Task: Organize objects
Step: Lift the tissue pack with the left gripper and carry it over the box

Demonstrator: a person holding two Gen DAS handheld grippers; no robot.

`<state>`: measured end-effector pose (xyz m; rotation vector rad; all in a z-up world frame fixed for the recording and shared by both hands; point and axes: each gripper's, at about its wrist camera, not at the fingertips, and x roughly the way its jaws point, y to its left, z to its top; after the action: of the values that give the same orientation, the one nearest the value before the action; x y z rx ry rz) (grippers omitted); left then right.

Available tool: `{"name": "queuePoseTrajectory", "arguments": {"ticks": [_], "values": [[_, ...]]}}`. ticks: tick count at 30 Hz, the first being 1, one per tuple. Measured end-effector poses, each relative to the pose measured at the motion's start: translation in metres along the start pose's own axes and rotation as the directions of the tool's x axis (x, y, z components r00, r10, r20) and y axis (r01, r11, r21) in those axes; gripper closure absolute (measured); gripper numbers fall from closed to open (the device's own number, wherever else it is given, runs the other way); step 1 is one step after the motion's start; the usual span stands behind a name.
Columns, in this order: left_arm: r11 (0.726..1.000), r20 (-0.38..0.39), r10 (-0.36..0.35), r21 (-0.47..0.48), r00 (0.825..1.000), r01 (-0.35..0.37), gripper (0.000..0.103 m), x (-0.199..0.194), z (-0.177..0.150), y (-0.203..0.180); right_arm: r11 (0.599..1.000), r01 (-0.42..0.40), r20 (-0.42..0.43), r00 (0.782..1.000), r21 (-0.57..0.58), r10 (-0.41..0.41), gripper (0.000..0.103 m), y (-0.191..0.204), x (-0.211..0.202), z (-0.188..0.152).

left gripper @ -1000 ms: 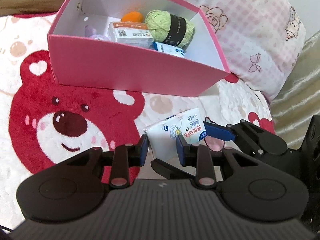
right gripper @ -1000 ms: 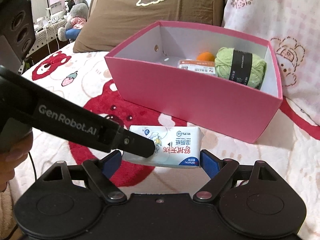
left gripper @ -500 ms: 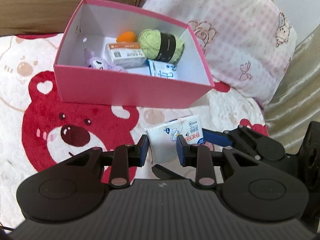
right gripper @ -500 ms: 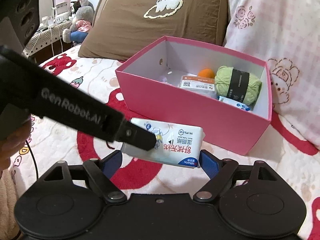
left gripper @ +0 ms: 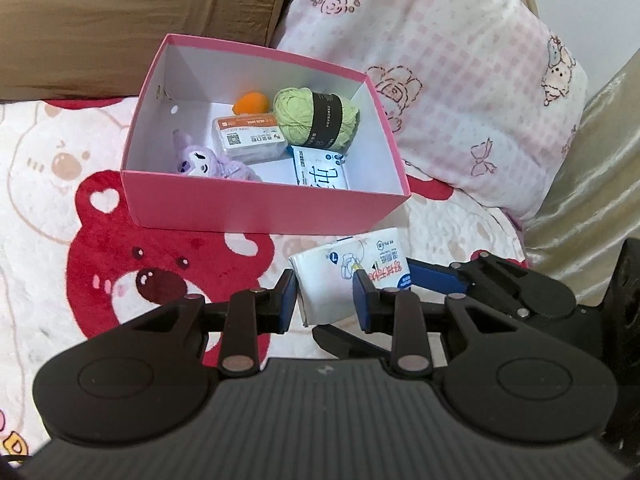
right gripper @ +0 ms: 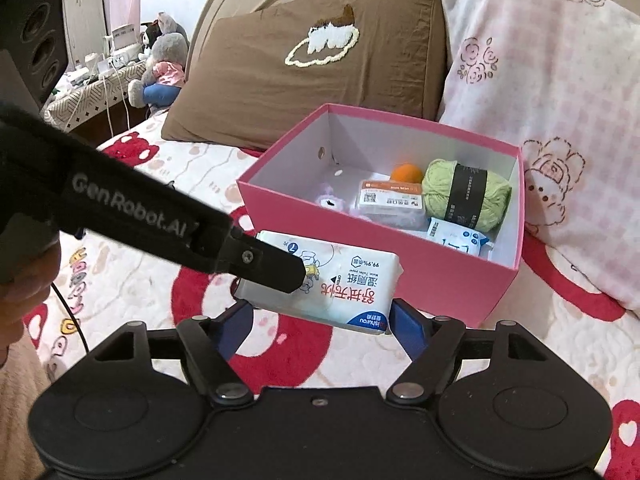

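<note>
A white wet-wipes pack [left gripper: 348,272] hangs above the bear blanket, just in front of the pink box [left gripper: 260,208]. My left gripper [left gripper: 325,300] is shut on the pack's near end. In the right wrist view the pack [right gripper: 328,280] lies crosswise between the blue pads of my right gripper [right gripper: 320,320]. Its jaws are closing, and both pads touch the pack's ends. One left finger [right gripper: 272,264] reaches over the pack from the left. The box [right gripper: 360,256] holds green yarn [left gripper: 316,118], an orange ball [left gripper: 250,103], a purple plush [left gripper: 204,160], a labelled packet [left gripper: 250,138] and a small tissue pack [left gripper: 320,170].
The box sits on a red-bear blanket [left gripper: 140,272]. A brown pillow [right gripper: 312,60] and a pink checked pillow [left gripper: 460,100] rise behind it. Beige fabric [left gripper: 592,180] lies to the right. A person's hand [right gripper: 24,280] shows at the left edge.
Both grippers have risen with the pack, so more of the box's inside shows. The right gripper's pads have drawn in against the pack's ends.
</note>
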<state>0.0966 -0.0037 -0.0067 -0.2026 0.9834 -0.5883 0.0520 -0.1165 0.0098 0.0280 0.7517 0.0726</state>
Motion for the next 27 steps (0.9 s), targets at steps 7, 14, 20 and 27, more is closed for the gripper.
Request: {"name": "queuePoseTrajectory", "arguments": {"ticks": [7, 14, 20, 27], "values": [[1.0, 0.011, 0.015, -0.009, 1.0, -0.015, 0.073, -0.015, 0.009, -0.003, 1.0, -0.02, -0.025, 0.999, -0.007, 0.019, 0.024, 0.004, -0.014, 0.016], [0.999, 0.076, 0.019, 0.041, 0.997, -0.022, 0.073, -0.042, 0.014, -0.017, 0.998, -0.058, -0.012, 0.998, 0.006, 0.058, 0.024, 0.004, -0.027, 0.032], [0.996, 0.091, 0.032, 0.075, 0.995, -0.039, 0.071, -0.046, 0.027, -0.032, 0.999, -0.031, 0.017, 0.999, -0.016, 0.031, 0.024, 0.007, -0.041, 0.042], [0.993, 0.103, 0.03, 0.114, 0.994, -0.041, 0.07, -0.042, 0.044, -0.045, 1.0, 0.025, 0.031, 0.999, 0.008, -0.025, 0.024, -0.001, -0.05, 0.056]]}}
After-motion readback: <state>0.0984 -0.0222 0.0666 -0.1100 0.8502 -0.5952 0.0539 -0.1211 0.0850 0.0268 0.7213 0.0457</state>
